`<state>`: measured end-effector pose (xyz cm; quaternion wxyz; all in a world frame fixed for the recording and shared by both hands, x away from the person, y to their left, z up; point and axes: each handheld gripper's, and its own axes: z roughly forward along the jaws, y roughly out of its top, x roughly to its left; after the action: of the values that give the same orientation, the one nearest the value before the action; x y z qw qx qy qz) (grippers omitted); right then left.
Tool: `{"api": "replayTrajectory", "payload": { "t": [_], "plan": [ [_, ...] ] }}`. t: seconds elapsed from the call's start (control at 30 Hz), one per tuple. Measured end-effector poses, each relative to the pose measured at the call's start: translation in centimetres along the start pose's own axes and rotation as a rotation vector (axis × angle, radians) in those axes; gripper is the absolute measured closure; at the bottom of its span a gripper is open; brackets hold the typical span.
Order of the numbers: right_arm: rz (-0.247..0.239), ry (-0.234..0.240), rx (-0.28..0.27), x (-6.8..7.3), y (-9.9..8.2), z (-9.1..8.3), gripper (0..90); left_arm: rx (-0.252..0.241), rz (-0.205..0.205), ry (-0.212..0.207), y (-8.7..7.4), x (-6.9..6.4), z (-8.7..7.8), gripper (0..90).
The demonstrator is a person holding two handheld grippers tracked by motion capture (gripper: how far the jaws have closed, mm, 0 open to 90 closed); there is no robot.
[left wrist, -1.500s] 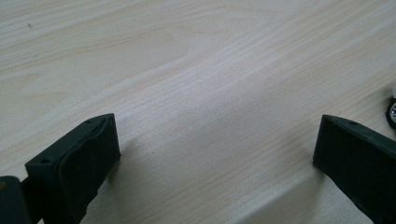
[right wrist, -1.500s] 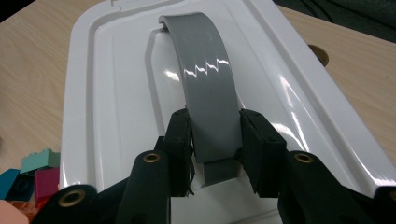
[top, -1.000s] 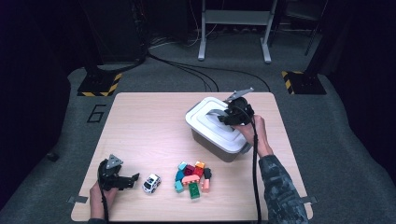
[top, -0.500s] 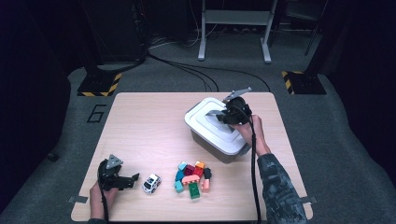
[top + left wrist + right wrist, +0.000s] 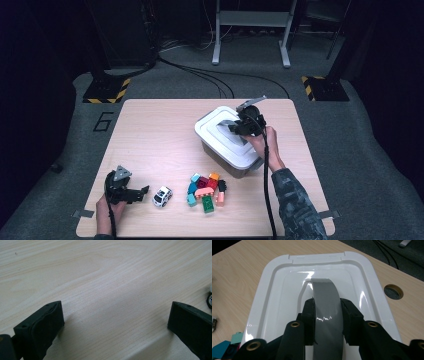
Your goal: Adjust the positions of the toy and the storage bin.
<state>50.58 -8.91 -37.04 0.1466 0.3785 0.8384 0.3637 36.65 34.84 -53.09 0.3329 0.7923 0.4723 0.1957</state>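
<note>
The right tongs [image 5: 327,322] are clamped on the grey tape strap [image 5: 327,307] that arches over the middle of the white lid [image 5: 274,290], one pad on each edge of the strap. That strap is the weak spot: it is only tape, glossy and smooth, so on a lift it could slide out between the pads or peel off the lid (a slanted pull would make that likelier). If the lid sits tight on the bin [image 5: 227,160], the whole bin may come up with it and tip, or get dragged toward the bricks [image 5: 205,190] lying nearer the person.

The lid is glossy white, with rounded corners, a raised rim and a stepped recess under the strap; it lies flat and closed on the bin, straight ahead of and below the right tongs.

The left tongs [image 5: 137,192] stand wide apart with nothing between them, resting low over bare table [image 5: 105,290], well away from the bin. A toy car [image 5: 162,196] sits just beyond their tips and could get nudged.
</note>
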Motion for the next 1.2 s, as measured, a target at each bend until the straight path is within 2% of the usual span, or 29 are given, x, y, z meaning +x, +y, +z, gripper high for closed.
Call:
{"api": "replayTrajectory", "payload": {
  "t": [0.07,0.27,0.47,0.57,0.77,0.9,1.2],
  "plan": [
    [0.017,-0.003,0.004,0.3,0.0,0.0,67.6,0.0,-0.001,0.0,0.0,0.0,0.0,0.3],
    [-0.001,-0.005,-0.001,1.3,-0.2,-0.1,67.5,-0.003,0.002,-0.002,0.0,0.0,0.0,0.3],
    [0.001,-0.014,-0.002,1.5,-0.2,-0.2,67.5,-0.004,0.004,-0.003,0.0,0.0,0.0,0.3],
    [-0.018,-0.032,-0.001,1.6,-0.1,-0.1,67.6,-0.004,0.005,-0.002,0.0,0.1,0.0,0.3],
    [-0.019,-0.039,-0.008,1.5,0.0,-0.3,67.6,-0.005,0.002,-0.003,0.0,0.0,0.0,0.3],
    [-0.008,-0.048,-0.025,1.3,0.3,-0.8,67.6,-0.004,0.006,-0.004,0.0,0.1,0.0,0.3],
    [-0.022,-0.061,-0.054,1.2,1.0,-2.2,67.6,-0.004,0.006,-0.004,0.0,0.1,0.0,0.3]
  ]
}}
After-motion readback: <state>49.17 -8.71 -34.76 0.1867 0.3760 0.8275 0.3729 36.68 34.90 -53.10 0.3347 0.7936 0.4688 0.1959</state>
